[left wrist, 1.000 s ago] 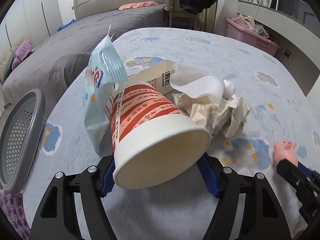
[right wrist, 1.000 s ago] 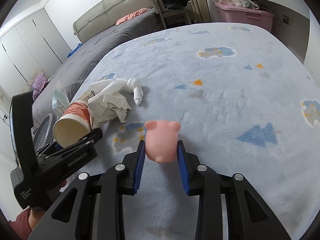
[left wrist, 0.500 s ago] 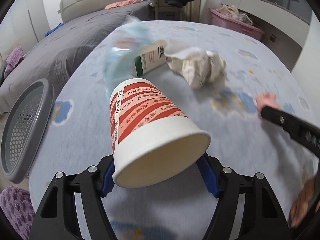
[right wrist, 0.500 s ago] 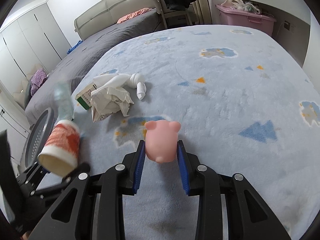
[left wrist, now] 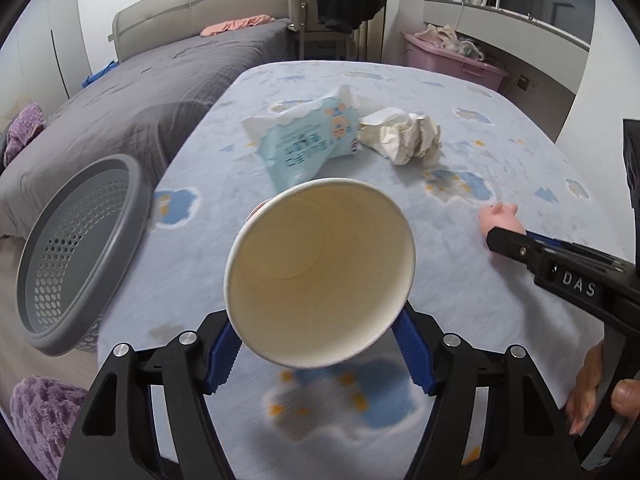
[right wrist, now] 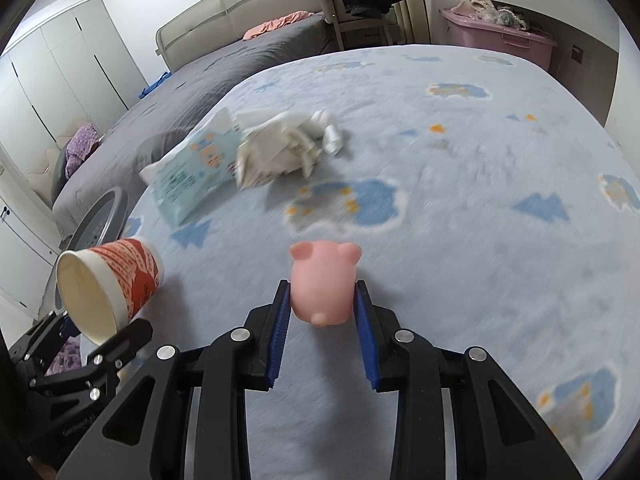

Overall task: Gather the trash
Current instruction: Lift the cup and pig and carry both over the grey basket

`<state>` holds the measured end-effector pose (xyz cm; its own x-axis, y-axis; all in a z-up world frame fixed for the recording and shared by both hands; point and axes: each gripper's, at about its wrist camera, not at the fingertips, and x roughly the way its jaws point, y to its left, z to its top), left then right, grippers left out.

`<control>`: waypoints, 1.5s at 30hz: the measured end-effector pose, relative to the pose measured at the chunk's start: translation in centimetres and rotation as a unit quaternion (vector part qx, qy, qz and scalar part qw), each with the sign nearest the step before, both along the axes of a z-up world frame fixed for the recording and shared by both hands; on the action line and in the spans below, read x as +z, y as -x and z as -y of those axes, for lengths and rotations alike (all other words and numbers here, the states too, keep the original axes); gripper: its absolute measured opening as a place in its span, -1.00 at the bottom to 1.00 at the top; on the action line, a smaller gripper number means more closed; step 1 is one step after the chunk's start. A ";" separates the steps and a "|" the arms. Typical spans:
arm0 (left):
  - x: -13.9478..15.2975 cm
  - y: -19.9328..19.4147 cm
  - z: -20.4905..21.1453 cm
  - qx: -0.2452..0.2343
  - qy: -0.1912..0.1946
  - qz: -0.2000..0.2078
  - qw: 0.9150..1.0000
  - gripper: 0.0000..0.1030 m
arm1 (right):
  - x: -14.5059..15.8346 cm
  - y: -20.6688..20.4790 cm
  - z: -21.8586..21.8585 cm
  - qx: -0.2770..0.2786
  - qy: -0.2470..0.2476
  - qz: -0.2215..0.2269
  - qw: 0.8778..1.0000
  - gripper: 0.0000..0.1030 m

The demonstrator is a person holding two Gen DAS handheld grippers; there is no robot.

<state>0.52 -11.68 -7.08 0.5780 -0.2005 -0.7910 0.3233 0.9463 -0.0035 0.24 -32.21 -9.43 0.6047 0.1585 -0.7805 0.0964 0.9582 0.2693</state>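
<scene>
My left gripper (left wrist: 318, 340) is shut on a red-and-white paper cup (left wrist: 320, 276), held above the blue cloud-print table (left wrist: 480, 264) with its open mouth toward the camera; the cup also shows in the right wrist view (right wrist: 108, 280). My right gripper (right wrist: 322, 320) is shut on a pink toy pig (right wrist: 324, 280), seen too in the left wrist view (left wrist: 500, 220). A light-blue wipes packet (left wrist: 312, 140) and crumpled white paper (left wrist: 404, 136) lie on the table beyond. A grey perforated bin (left wrist: 76, 248) stands at the table's left edge.
A grey bed (left wrist: 132, 92) lies behind left. A chair with dark clothes (left wrist: 340, 0) and a pink storage box (left wrist: 452, 60) stand at the back. A white tube (right wrist: 332, 136) lies by the crumpled paper. A purple fluffy item (left wrist: 40, 404) sits low left.
My left gripper has lifted the cup up and back from the trash pile, tipping its mouth toward the camera. The wipes packet has fallen flat on the table. The right gripper still holds the pig.
</scene>
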 end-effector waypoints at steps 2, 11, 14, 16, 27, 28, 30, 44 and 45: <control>-0.3 0.0 -0.9 0.002 0.004 -0.006 1.000 0.30 | -0.1 0.3 -1.1 0.005 0.003 0.000 1.000 -0.40; -2.1 -0.1 -3.7 0.017 0.024 -0.029 0.999 0.30 | -0.6 0.8 -3.8 0.016 0.013 -0.002 1.000 -0.40; -2.3 0.1 -4.0 0.018 0.028 -0.030 0.999 0.45 | -0.6 0.9 -4.1 0.016 0.015 0.000 1.000 -0.40; -2.3 0.3 -4.1 0.018 0.032 -0.029 0.999 0.53 | -0.7 1.0 -4.1 0.016 0.015 0.000 1.000 -0.40; -1.3 -0.7 -3.8 0.044 0.038 -0.018 0.998 0.67 | -0.7 1.2 -4.1 0.017 0.012 0.004 1.000 -0.39; -1.1 -1.1 -3.8 0.051 0.039 -0.018 0.998 0.67 | -0.8 1.2 -4.1 0.017 0.012 0.004 1.000 -0.39; -1.0 -1.7 -3.6 0.061 0.037 -0.017 0.997 0.67 | -0.8 1.2 -4.1 0.017 0.013 0.004 1.000 -0.39; -1.7 -2.7 -4.1 0.068 0.036 -0.031 0.997 0.30 | -0.9 1.2 -4.3 0.013 0.023 0.007 1.000 -0.39; -1.7 -2.6 -4.2 0.068 0.037 -0.031 0.997 0.30 | -1.0 1.2 -4.4 0.013 0.023 0.007 1.000 -0.39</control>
